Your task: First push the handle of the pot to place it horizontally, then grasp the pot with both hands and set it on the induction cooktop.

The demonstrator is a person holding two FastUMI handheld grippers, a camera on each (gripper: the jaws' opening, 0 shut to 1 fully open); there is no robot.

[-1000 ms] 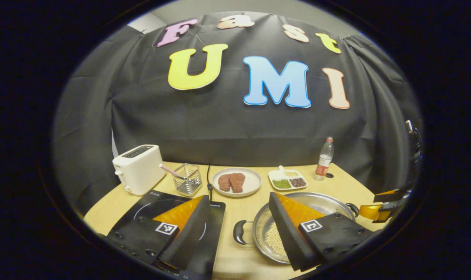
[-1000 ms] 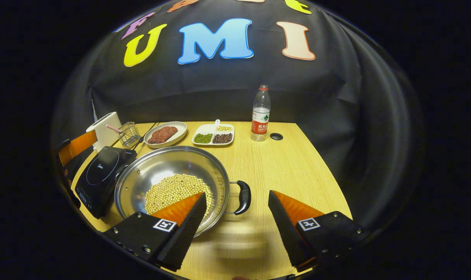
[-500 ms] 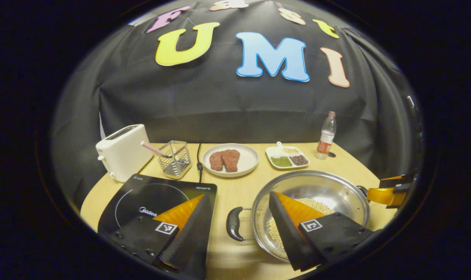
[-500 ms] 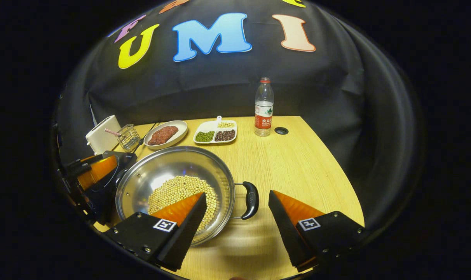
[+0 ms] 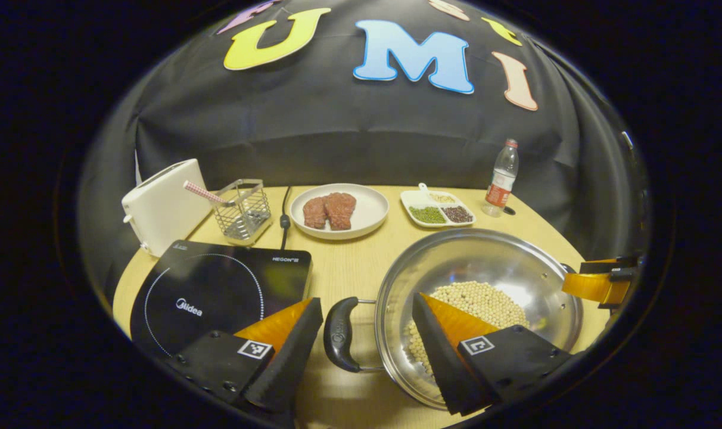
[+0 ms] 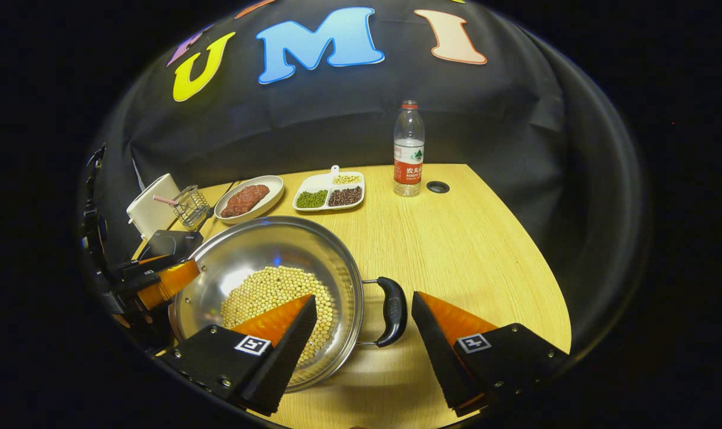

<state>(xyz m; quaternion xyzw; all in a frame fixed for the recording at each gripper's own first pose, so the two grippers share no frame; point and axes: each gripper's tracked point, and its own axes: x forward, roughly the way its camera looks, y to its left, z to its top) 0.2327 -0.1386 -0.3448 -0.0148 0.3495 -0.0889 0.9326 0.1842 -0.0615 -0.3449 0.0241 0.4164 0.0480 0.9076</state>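
Note:
A steel pot (image 5: 474, 262) with soybeans (image 5: 486, 301) inside stands on the wooden table, right of the black induction cooktop (image 5: 212, 286). My left gripper (image 5: 366, 304) is open, and the pot's black left handle (image 5: 339, 333) lies between its fingers without being touched. In the right gripper view the pot (image 6: 265, 244) sits low at the left. My right gripper (image 6: 364, 301) is open around the black right handle (image 6: 392, 310). The other gripper (image 6: 158, 280) shows at the pot's far side, in front of the cooktop (image 6: 170, 241).
At the back stand a white toaster (image 5: 161, 205), a wire basket (image 5: 242, 208), a plate of meat (image 5: 340, 211), a divided dish of beans (image 5: 438, 208) and a water bottle (image 6: 408, 149). Bare table (image 6: 474, 238) spreads right of the pot, with a cable hole (image 6: 437, 187).
Both grippers have come down and forward toward the pot. Each handle now sits between a gripper's open fingers. The pot has stayed in place.

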